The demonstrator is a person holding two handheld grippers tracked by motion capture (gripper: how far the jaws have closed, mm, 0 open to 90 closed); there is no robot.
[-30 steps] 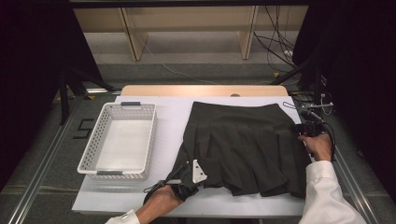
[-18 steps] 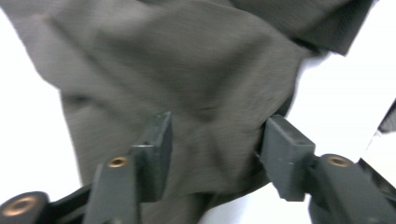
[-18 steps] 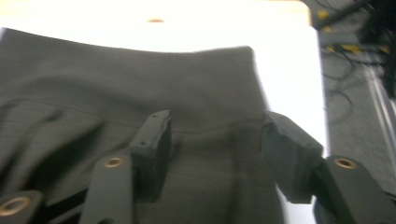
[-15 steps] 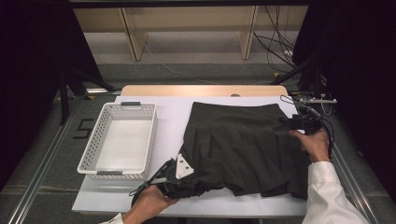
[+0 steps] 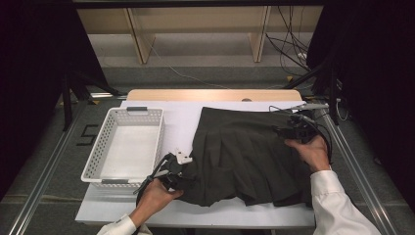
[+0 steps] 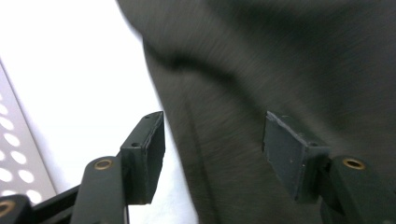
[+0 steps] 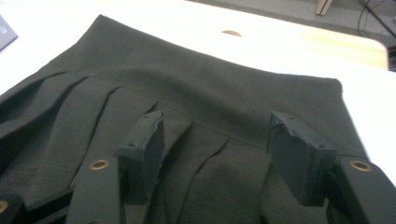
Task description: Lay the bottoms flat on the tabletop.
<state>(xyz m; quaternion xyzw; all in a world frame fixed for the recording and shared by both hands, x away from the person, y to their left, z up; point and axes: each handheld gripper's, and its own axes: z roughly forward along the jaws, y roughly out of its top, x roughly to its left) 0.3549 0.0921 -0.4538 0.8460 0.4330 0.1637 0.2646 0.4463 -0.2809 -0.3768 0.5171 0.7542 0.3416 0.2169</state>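
Note:
A dark pleated skirt (image 5: 244,156) lies flat on the white table (image 5: 181,122), waistband at the far side. My left gripper (image 5: 185,172) is at the skirt's near left edge. Its jaws have just been opening and stand apart (image 6: 215,126) over the edge of the skirt (image 6: 280,70), not pressing on it. My right gripper (image 5: 280,131) hovers above the skirt's far right part. Its jaws have also just been opening. They are wide (image 7: 217,123) above the pleats and waistband (image 7: 196,88), with nothing pinched.
A white perforated basket (image 5: 139,111) stands empty on the table's left half, close to my left gripper; its wall (image 6: 11,154) shows at that view's left. A wooden strip (image 5: 210,94) runs along the table's back. Cables (image 5: 293,49) hang at the far right.
Both grippers went from shut to open and let go of the skirt. My left hand slid left along the near edge. My right hand rose and moved left over the skirt.

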